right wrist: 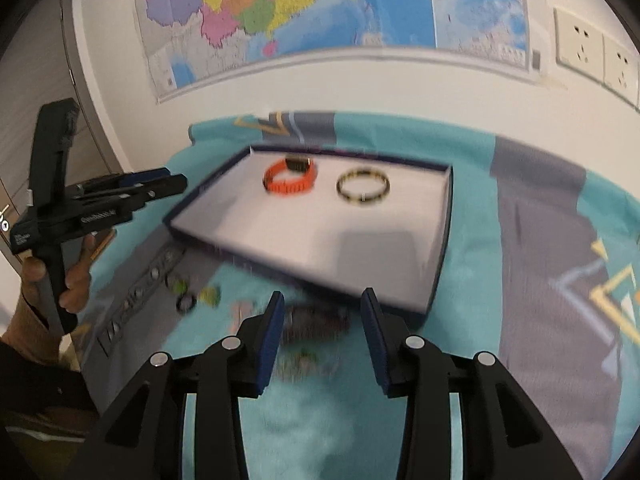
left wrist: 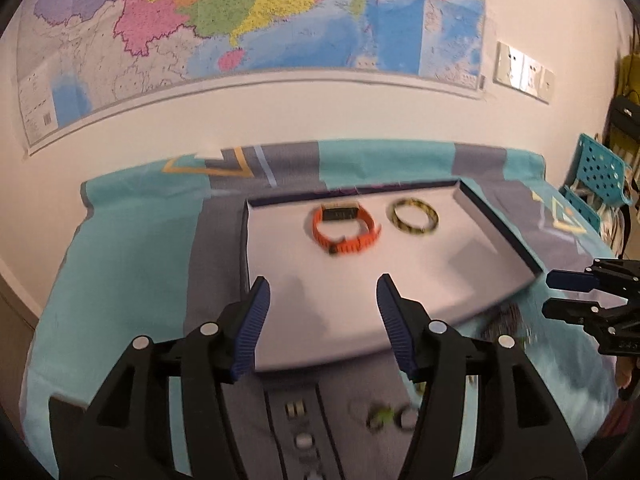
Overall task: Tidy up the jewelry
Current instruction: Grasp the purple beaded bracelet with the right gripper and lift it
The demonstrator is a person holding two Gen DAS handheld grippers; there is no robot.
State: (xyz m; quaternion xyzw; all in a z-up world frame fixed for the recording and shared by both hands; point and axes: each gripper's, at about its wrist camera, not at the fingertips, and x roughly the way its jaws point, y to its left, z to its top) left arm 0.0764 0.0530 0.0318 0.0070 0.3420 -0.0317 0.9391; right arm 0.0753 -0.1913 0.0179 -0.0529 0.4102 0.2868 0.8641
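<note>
We hold both tongs level and parted, empty: left tongs [left wrist: 322, 292] over the tray's [left wrist: 420, 300] near edge, watch [left wrist: 345, 229] and bangle [left wrist: 412, 218] ahead; right tongs [right wrist: 322, 304] just before it.

A shallow rectangular tray [left wrist: 472, 292] with a white floor and dark navy rim lies flat on the cloth-covered table. Inside it, toward the far edge, an orange watch [left wrist: 345, 227] with a ridged strap and a dark rectangular face lies on its side, its strap curled into an open loop. Just beside it, apart, a yellow-and-black bangle [left wrist: 413, 218] lies flat on the tray floor. In front of the tray, on the cloth, small pieces lie scattered and blurred: a dark ring [right wrist: 186, 303], a yellow-green piece [right wrist: 211, 294], and a dark beaded bracelet [right wrist: 316, 324] close against the tray's near rim.
</note>
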